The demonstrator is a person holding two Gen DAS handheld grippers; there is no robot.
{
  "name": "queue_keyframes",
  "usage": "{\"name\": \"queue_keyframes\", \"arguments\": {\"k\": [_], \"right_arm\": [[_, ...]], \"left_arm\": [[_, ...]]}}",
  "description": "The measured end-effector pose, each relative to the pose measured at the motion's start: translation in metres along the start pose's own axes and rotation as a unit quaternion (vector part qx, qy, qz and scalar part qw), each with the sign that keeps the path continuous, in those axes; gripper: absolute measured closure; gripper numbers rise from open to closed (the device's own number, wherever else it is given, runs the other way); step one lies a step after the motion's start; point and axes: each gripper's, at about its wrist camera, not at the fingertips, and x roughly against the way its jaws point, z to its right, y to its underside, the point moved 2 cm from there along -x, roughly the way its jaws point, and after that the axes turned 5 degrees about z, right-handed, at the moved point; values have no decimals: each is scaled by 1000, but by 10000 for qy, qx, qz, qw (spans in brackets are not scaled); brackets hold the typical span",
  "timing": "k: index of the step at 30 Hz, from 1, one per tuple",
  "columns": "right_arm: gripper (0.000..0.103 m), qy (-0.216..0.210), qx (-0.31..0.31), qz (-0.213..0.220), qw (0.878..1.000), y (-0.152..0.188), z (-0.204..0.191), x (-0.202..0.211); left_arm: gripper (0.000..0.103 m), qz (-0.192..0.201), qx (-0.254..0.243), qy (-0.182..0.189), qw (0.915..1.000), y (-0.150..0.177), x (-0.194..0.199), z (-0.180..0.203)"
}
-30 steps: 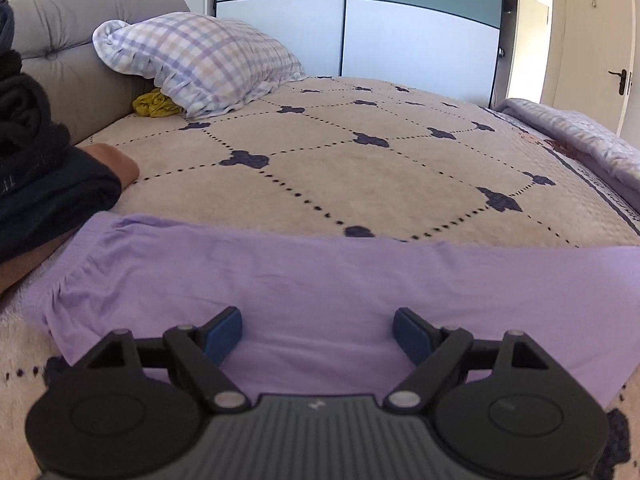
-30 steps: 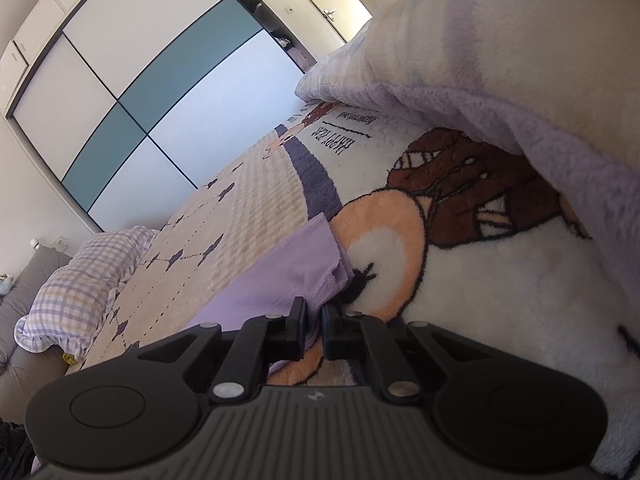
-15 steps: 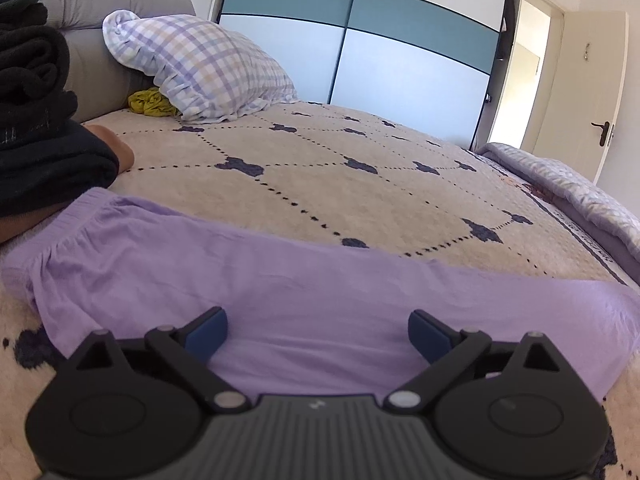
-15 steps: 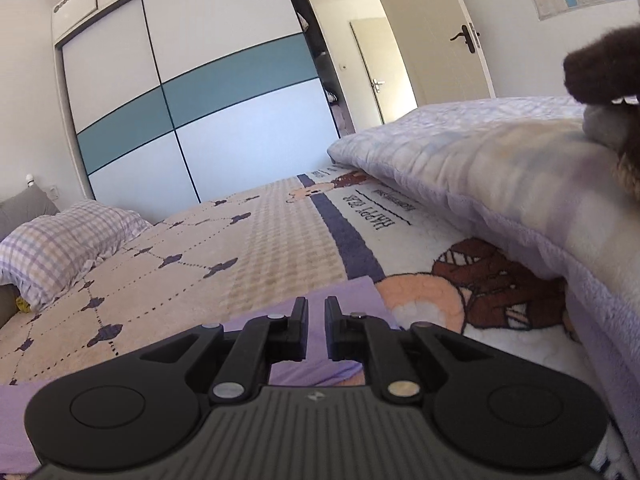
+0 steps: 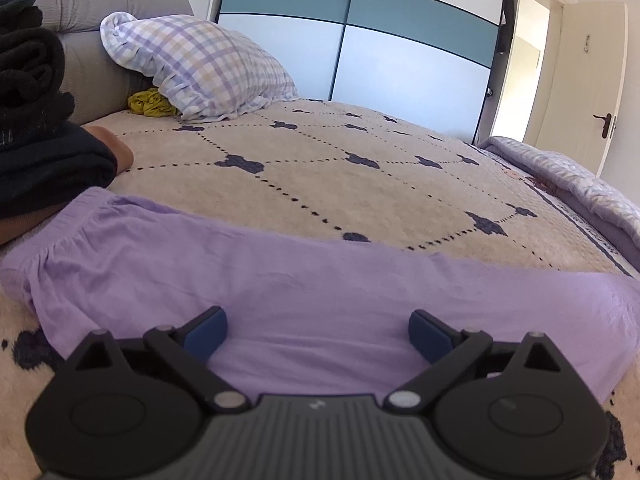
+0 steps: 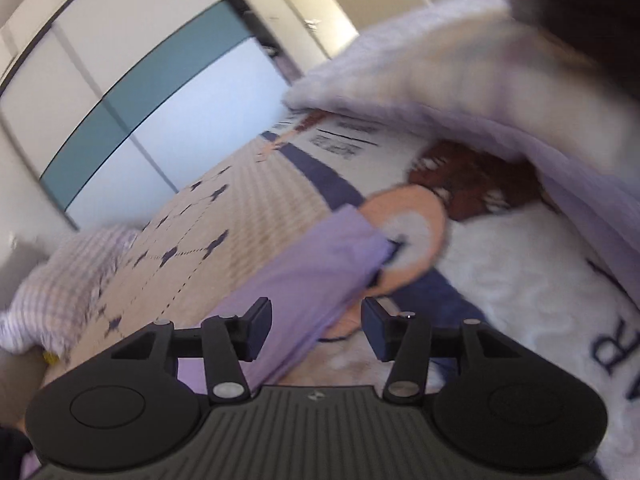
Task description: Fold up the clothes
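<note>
A: At the left edge of the left wrist view, what lies there?

B: A stack of dark clothes [image 5: 36, 132] beside the bedspread [image 5: 320, 176]. The checked pillow [image 5: 200, 64] sits at upper left, with a yellow item [image 5: 150, 103] tucked under it. The purple garment [image 5: 300, 292] lies flat across the lower half of the frame, gathered end at left, long part running to the right edge.

A: State of the left gripper [image 5: 318, 334]?

B: Fingers wide apart, holding nothing, low over the garment's near edge. Same as half a second ago; only the camera angle has shifted slightly.

A: And in the right wrist view?

B: Blurred by motion. The garment [image 6: 304, 264] runs from lower left toward centre and ends on the cartoon blanket [image 6: 500, 280]; a folded quilt [image 6: 460, 92] fills the upper right. The right gripper [image 6: 316, 328] has its fingers apart. A half second ago they were closed at that end of the garment, so the cloth has been released.

A: Meaning for the task?

B: Judgement: the garment is now laid out straight and neither gripper holds it. The spread step appears complete; a fresh grasp is needed before the first fold.
</note>
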Motion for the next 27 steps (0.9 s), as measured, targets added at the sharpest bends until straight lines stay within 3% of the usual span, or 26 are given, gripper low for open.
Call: {"name": "queue_keyframes", "arguments": {"k": [4,10,13,14,15,17,19,21,23,25,27], "right_arm": [[50,-291,-713,-240,9967,-5,25,-4],[51,-233,-564,8,9981,-11,11,-34],[73,0,-173,31,9998,-12,3,-45],[87,40,-155,64,9999,-12,4,-45],[92,47,-141,95,9998,-12,4,-46],[96,-44,45,198,9998,-13,-2,-42],[96,-180,658,436,9967,-13,-23,-33],[96,-485,1468,726,9853,-8,-56,-20],[96,-899,2276,887,9655,7,-91,-8],[96,-1290,3136,749,9378,37,-125,-3],[96,-1379,4118,404,8999,79,-154,-10]], "left_arm": [[4,18,20,12,10000,0,0,-1],[4,53,68,51,9999,1,2,-3],[4,219,402,196,9988,1,6,-13],[4,234,473,199,9984,1,7,-14],[4,233,474,192,9984,1,6,-14],[4,226,414,161,9988,1,6,-11],[4,236,425,168,9987,1,6,-12],[4,244,443,178,9986,1,6,-12],[4,263,459,188,9984,1,7,-13],[4,307,510,195,9980,1,8,-14],[4,347,584,191,9975,1,9,-16]]}}
